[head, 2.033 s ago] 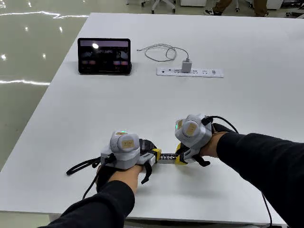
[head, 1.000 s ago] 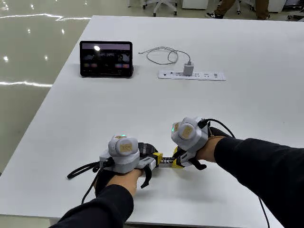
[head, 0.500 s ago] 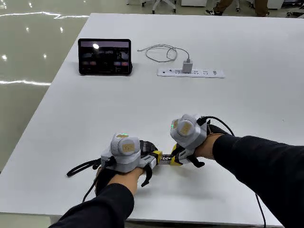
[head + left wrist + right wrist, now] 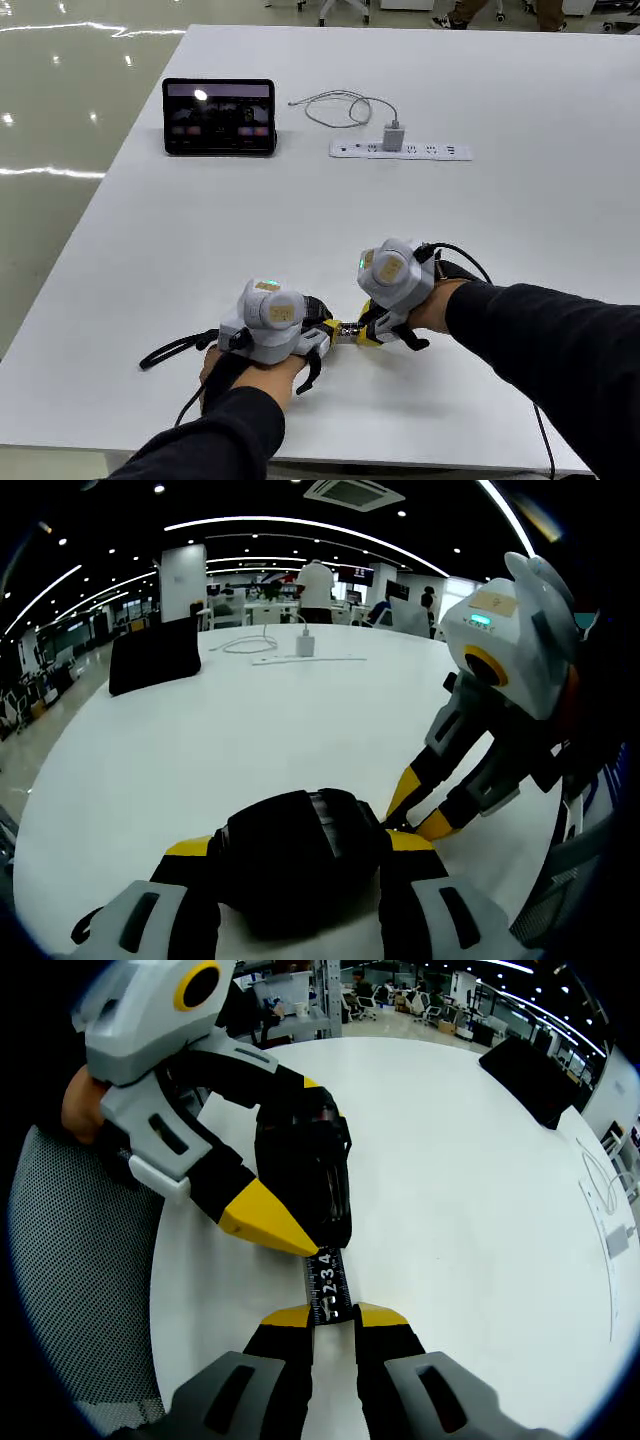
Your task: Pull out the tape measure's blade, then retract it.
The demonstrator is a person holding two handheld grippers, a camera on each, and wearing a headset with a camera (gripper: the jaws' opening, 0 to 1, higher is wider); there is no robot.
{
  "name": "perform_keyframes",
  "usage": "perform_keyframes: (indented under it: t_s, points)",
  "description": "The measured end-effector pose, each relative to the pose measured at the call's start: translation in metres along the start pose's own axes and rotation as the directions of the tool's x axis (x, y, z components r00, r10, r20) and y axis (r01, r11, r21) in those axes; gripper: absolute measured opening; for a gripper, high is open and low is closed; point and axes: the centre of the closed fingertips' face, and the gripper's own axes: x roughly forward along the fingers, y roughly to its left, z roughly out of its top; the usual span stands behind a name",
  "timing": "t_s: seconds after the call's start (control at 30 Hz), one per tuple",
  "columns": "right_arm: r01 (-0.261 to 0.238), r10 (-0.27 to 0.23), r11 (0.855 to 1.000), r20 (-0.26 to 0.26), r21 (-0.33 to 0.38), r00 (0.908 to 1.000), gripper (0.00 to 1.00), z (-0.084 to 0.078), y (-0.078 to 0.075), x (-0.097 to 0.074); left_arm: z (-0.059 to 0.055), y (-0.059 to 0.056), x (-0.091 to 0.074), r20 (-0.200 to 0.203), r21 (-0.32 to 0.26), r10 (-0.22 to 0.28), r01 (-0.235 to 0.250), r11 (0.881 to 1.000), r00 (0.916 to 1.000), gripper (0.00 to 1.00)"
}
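At the white desk's [image 4: 300, 220] front edge, tips facing, the left gripper [image 4: 300, 842] clamped the black tape-measure case [image 4: 300, 865]; the right gripper [image 4: 335, 1315] pinched its numbered blade [image 4: 328, 1280].

tape measure [image 4: 300, 1165]: matt black plastic | table [image 4: 400, 220]: smooth white | floor [image 4: 60, 120]: glossy

The black rounded plastic tape measure case [image 4: 305, 1175] lies near the white table [image 4: 300, 200]'s near edge, its short numbered blade [image 4: 328, 1285] drawn out rightward.
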Motion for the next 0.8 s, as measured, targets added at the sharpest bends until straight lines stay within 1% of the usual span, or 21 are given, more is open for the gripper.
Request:
perform_keyframes:
  t_s: [0.03, 0.07, 0.13, 0.17, 0.23, 0.57, 0.7, 0.8]
  points:
    - [0.000, 0.000, 1.000, 0.000, -0.001, 1.0000, 0.11, 0.0001, -0.0004, 0.0002, -0.0027, 0.0018, 0.0006, -0.020, 0.065, 0.008, -0.007, 0.998, 0.9998, 0.60]
    - [0.000, 0.000, 1.000, 0.000, -0.001, 1.0000, 0.11, 0.0000, -0.0004, 0.0002, -0.0027, 0.0010, 0.0009, -0.018, 0.054, 0.003, -0.002, 0.999, 0.9998, 0.60]
    - [0.000, 0.000, 1.000, 0.004, 0.005, 1.0000, 0.11, 0.0005, -0.0004, 0.0003, -0.0004, 0.0039, 0.0003, -0.006, -0.031, -0.016, 0.016, 0.999, 0.9998, 0.59]
    - [0.000, 0.000, 1.000, 0.006, 0.009, 1.0000, 0.11, 0.0008, -0.0006, 0.0005, 0.0002, 0.0054, -0.0003, -0.006, -0.027, -0.016, 0.016, 1.000, 0.9999, 0.59]
    - [0.000, 0.000, 1.000, 0.008, 0.005, 1.0000, 0.11, 0.0015, -0.0005, 0.0010, -0.0005, 0.0047, -0.0010, -0.004, -0.022, -0.024, 0.024, 0.999, 0.9997, 0.59]
    - [0.001, -0.001, 1.000, 0.009, -0.008, 1.0000, 0.11, 0.0035, 0.0003, 0.0018, -0.0006, 0.0037, -0.0005, -0.006, -0.030, -0.033, 0.032, 0.999, 0.9995, 0.58]
    - [-0.004, 0.004, 1.000, 0.014, 0.019, 0.9999, 0.10, 0.0037, 0.0008, 0.0014, -0.0005, 0.0035, -0.0012, -0.007, -0.030, -0.037, 0.036, 0.999, 0.9993, 0.58]
    - [-0.006, 0.006, 1.000, 0.015, 0.000, 0.9999, 0.10, 0.0041, 0.0013, 0.0015, -0.0011, 0.0047, -0.0014, -0.007, -0.035, -0.046, 0.046, 0.998, 0.9989, 0.57]
